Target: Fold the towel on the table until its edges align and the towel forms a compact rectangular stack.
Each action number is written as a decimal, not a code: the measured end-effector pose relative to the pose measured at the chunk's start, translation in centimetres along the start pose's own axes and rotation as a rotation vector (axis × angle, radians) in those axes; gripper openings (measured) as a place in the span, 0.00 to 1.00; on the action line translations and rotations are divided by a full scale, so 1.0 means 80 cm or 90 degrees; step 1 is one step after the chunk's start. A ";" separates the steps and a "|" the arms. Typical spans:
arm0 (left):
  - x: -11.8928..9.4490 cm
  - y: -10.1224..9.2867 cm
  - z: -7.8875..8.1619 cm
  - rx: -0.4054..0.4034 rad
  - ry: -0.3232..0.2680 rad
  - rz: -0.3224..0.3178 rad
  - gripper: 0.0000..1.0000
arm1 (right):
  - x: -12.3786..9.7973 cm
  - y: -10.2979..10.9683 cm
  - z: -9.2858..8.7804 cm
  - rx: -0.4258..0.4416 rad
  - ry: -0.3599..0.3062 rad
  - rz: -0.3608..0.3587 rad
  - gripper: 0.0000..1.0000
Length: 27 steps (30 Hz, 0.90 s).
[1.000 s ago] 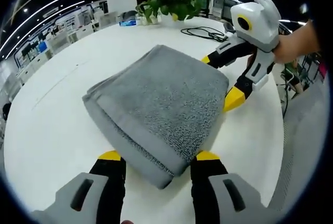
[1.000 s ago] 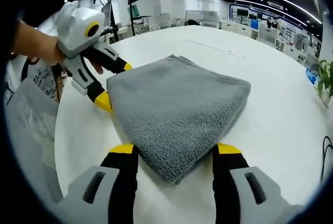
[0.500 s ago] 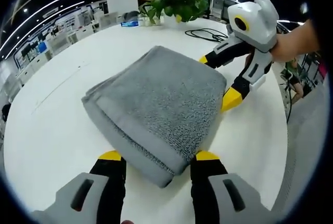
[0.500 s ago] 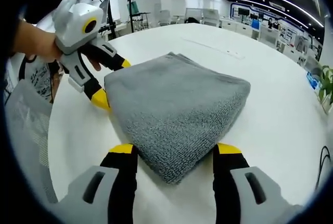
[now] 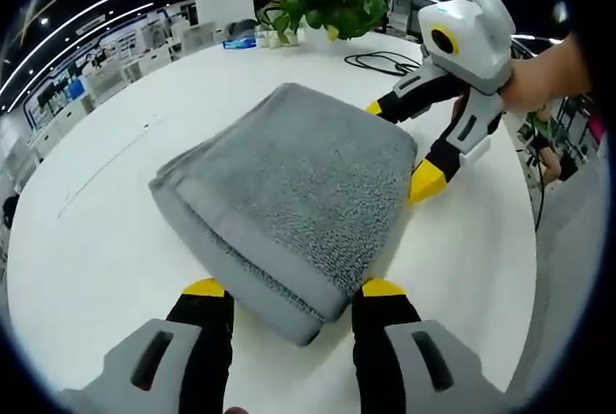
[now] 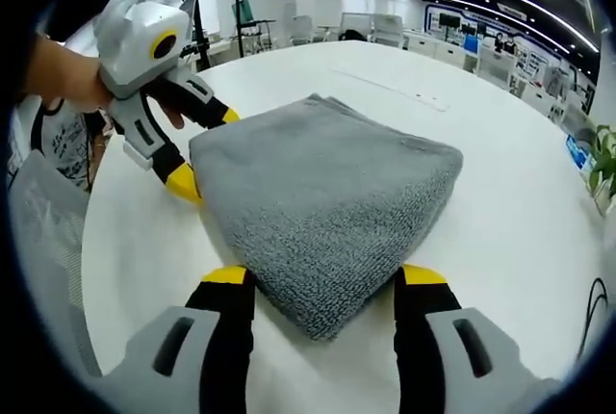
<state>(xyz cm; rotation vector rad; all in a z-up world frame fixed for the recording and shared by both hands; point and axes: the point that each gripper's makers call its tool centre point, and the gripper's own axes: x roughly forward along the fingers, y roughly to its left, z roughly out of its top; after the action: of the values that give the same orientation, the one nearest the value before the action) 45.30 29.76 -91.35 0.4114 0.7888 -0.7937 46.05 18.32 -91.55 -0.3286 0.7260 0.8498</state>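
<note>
Folded grey terry towel (image 5: pixel 289 193) lies as a thick rectangular stack in the middle of a large round white table (image 5: pixel 87 241) in an open-plan office, its layered edges showing along the far left side in the left gripper view.

The left gripper (image 5: pixel 292 291), grey-bodied with black jaws tipped in yellow, stands wide apart, one jaw on each side of the towel's near corner, which lies between them on the tabletop. The right gripper (image 6: pixel 324 277), built the same way, is likewise spread wide around the opposite corner of the grey stack (image 6: pixel 327 197).

Each tool appears in the other's camera: the right gripper (image 5: pixel 402 149) comes in from the right of the left gripper view, held by a hand (image 5: pixel 539 72), its yellow tips straddling the towel's far right corner; the left gripper (image 6: pixel 206 151) enters the right gripper view from the left, also held by a hand (image 6: pixel 63 77).

At the table's far edge sit a leafy green potted plant (image 5: pixel 327 0) and a looped black cable (image 5: pixel 380 60).
</note>
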 end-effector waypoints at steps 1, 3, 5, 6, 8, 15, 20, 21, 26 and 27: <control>0.000 0.001 0.000 0.002 0.000 0.002 0.50 | -0.002 0.002 0.002 0.001 -0.001 0.001 0.58; -0.004 0.002 0.001 0.008 -0.004 0.011 0.52 | -0.005 0.005 0.005 0.008 -0.010 0.003 0.58; -0.008 0.003 -0.001 0.021 -0.004 0.016 0.54 | -0.011 0.005 0.009 0.013 -0.020 0.000 0.58; -0.013 0.007 -0.003 0.025 -0.001 0.025 0.54 | -0.014 0.006 0.011 0.024 -0.027 -0.002 0.59; -0.020 0.012 -0.003 0.023 -0.004 0.038 0.56 | -0.018 0.006 0.017 0.041 -0.047 -0.004 0.59; -0.051 0.023 -0.005 0.013 -0.023 0.066 0.61 | -0.034 0.009 0.016 0.036 -0.069 -0.010 0.62; -0.064 0.020 -0.004 0.011 -0.030 0.073 0.65 | -0.048 0.010 0.024 0.046 -0.091 -0.015 0.69; -0.066 0.020 -0.004 0.005 -0.033 0.076 0.67 | -0.049 0.011 0.026 0.045 -0.093 -0.016 0.70; -0.077 0.013 -0.001 -0.015 -0.047 0.076 0.76 | -0.056 0.013 0.034 0.048 -0.110 -0.019 0.77; -0.079 0.013 -0.001 -0.015 -0.048 0.078 0.78 | -0.058 0.013 0.035 0.050 -0.114 -0.019 0.78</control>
<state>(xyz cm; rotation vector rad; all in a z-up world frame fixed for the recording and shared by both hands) 43.22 33.50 -86.57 0.4029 0.6954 -0.6805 44.43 17.89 -86.31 -0.1896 0.5854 0.8083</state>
